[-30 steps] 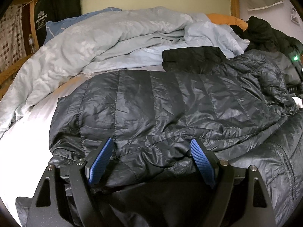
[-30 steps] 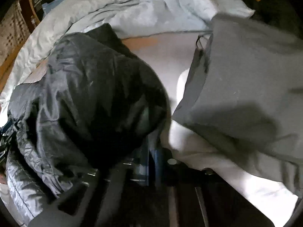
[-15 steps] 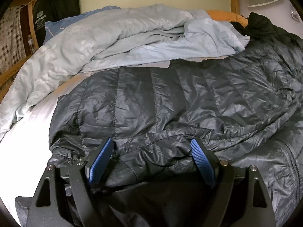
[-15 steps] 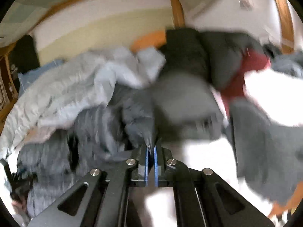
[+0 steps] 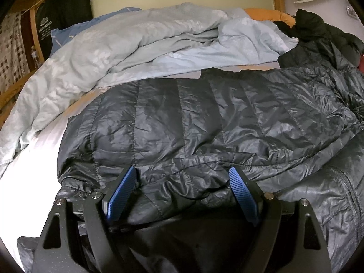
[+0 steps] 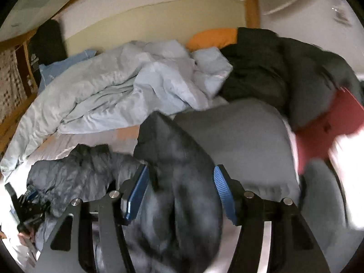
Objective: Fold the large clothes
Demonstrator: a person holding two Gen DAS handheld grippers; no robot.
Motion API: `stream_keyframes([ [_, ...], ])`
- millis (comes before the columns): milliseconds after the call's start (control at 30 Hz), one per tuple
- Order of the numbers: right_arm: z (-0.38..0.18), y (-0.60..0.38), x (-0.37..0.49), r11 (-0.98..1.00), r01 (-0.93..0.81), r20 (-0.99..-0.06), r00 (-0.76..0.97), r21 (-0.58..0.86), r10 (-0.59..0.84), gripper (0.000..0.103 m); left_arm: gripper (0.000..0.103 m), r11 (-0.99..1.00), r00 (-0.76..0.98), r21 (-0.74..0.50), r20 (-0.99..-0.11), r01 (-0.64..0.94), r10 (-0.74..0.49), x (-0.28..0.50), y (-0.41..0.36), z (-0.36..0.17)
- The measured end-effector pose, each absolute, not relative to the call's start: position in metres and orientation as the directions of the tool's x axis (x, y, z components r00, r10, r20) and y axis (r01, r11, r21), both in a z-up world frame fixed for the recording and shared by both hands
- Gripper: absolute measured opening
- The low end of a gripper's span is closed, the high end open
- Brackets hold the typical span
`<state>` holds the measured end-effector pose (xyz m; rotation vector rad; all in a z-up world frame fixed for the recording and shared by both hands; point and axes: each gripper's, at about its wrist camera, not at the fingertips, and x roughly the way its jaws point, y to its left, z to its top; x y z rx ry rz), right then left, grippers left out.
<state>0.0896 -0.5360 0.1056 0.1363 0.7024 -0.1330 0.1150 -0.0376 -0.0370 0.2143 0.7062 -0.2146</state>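
A dark grey quilted jacket lies spread across the white sheet. My left gripper rests at its near hem, jaws wide, with bunched hem fabric lying between the blue pads. In the right wrist view a blurred fold of the same jacket hangs between the fingers of my right gripper, whose jaws are opening; the pads stand off from the cloth. The left gripper shows at the lower left there, on the jacket's crumpled far end.
A rumpled light blue duvet fills the back of the bed, with an orange pillow behind it. A black coat, a grey garment and a red item lie on the right. A wooden bed frame borders the bed.
My right gripper rose and its shut jaws parted around the jacket fold. In the left wrist view the jacket's right part swung out to the right and settled flatter. My left gripper stayed put.
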Motion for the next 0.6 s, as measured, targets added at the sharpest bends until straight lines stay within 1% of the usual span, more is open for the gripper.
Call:
stream_keyframes([
  [67,0.096,-0.552,0.125,0.973,0.228,-0.686,0.713,0.033,-0.144,0.062,0.082,0.956,0.74,0.121,-0.661,0.267,-0.123,0.115,-0.038,-0.037],
  [100,0.086,-0.561,0.139,0.965,0.261,-0.72,0.674,0.022,-0.165,0.062,0.083,0.956,0.739,0.12,-0.663,0.268,-0.124,0.115,-0.038,-0.037],
  [133,0.076,-0.567,0.149,0.962,0.268,-0.751,0.646,0.053,-0.139,0.062,0.082,0.955,0.736,0.117,-0.665,0.271,-0.128,0.116,-0.039,-0.038],
  [167,0.067,-0.574,0.155,0.959,0.261,-0.771,0.632,0.112,-0.082,0.062,0.083,0.954,0.731,0.111,-0.669,0.277,-0.135,0.117,-0.038,-0.039],
  [233,0.055,-0.582,0.163,0.937,0.228,-0.772,0.632,0.266,0.066,0.062,0.083,0.955,0.716,0.088,-0.682,0.283,-0.15,0.12,-0.035,-0.04],
  [267,0.051,-0.583,0.167,0.93,0.22,-0.768,0.633,0.295,0.094,0.062,0.083,0.956,0.711,0.078,-0.686,0.283,-0.154,0.122,-0.035,-0.04],
  [300,0.047,-0.583,0.169,0.931,0.232,-0.776,0.626,0.282,0.079,0.061,0.083,0.957,0.707,0.07,-0.689,0.281,-0.158,0.123,-0.034,-0.04],
  [333,0.044,-0.583,0.169,0.932,0.243,-0.782,0.62,0.269,0.064,0.054,0.083,0.958,0.706,0.066,-0.691,0.279,-0.158,0.123,-0.033,-0.04],
  [367,0.039,-0.584,0.169,0.925,0.259,-0.785,0.616,0.278,0.063,0.019,0.083,0.958,0.707,0.069,-0.69,0.279,-0.156,0.124,-0.033,-0.04],
  [400,0.037,-0.591,0.165,0.9,0.301,-0.78,0.622,0.316,0.067,0.004,0.082,0.957,0.709,0.074,-0.688,0.279,-0.154,0.122,-0.035,-0.04],
  [467,0.052,-0.614,0.138,0.8,0.399,-0.687,0.727,0.448,0.022,0.004,0.083,0.957,0.716,0.085,-0.683,0.277,-0.147,0.121,-0.035,-0.04],
  [500,0.07,-0.617,0.119,0.8,0.437,-0.634,0.768,0.411,-0.094,0.004,0.083,0.957,0.718,0.089,-0.681,0.277,-0.144,0.12,-0.035,-0.04],
  [533,0.087,-0.612,0.104,0.825,0.47,-0.587,0.779,0.313,-0.221,0.004,0.083,0.957,0.718,0.091,-0.681,0.276,-0.143,0.12,-0.036,-0.04],
  [567,0.104,-0.602,0.089,0.841,0.506,-0.519,0.78,0.194,-0.349,0.004,0.082,0.957,0.717,0.091,-0.682,0.276,-0.142,0.12,-0.037,-0.04],
  [600,0.114,-0.597,0.077,0.841,0.524,-0.466,0.782,0.134,-0.414,0.004,0.083,0.957,0.715,0.09,-0.684,0.276,-0.142,0.121,-0.036,-0.041],
])
